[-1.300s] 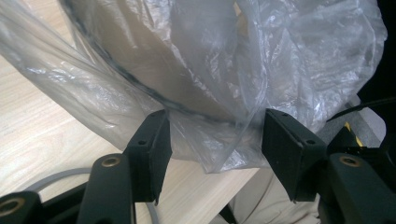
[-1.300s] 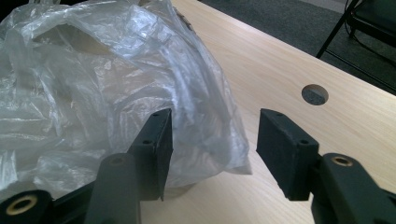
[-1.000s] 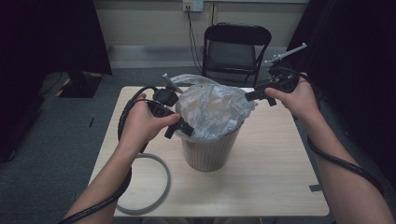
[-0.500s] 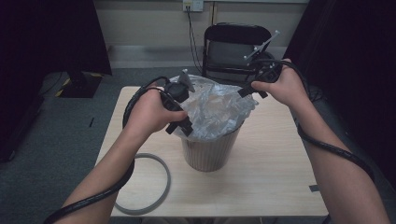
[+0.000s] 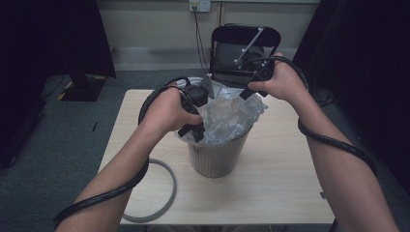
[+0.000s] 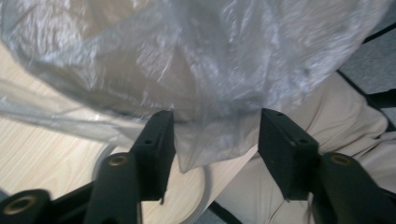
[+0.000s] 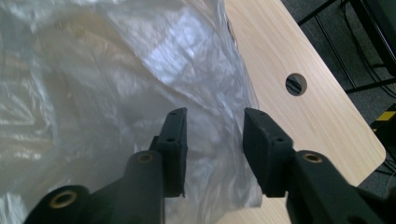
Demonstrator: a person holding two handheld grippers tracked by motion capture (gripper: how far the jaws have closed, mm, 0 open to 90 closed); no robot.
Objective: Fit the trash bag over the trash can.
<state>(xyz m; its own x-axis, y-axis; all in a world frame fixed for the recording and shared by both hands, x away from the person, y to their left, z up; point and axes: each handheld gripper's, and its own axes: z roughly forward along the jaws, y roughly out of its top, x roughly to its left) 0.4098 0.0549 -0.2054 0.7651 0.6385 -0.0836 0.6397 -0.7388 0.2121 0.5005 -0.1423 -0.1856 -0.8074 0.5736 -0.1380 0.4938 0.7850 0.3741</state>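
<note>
A beige ribbed bin (image 5: 215, 157) stands mid-table with a clear plastic bag (image 5: 227, 113) bunched over its mouth. My left gripper (image 5: 193, 129) is at the bin's near-left rim. In the left gripper view it (image 6: 215, 122) is open, and a flap of the bag (image 6: 201, 93) hangs down between the jaws. My right gripper (image 5: 245, 93) is at the bag's far-right edge. The right gripper view shows it (image 7: 214, 122) open too, with a fold of the bag (image 7: 140, 70) lying in the gap, not pinched.
A grey ring (image 5: 167, 193) lies flat on the wooden table (image 5: 285, 183) near its front-left corner. A black folding chair (image 5: 244, 41) stands behind the table. The table has a round cable hole (image 7: 296, 84). Cables trail along both forearms.
The right hand has come in leftward and away from me to the bag's far edge. The left hand has shifted right and slightly up against the bin's rim. The bag is puffed up higher.
</note>
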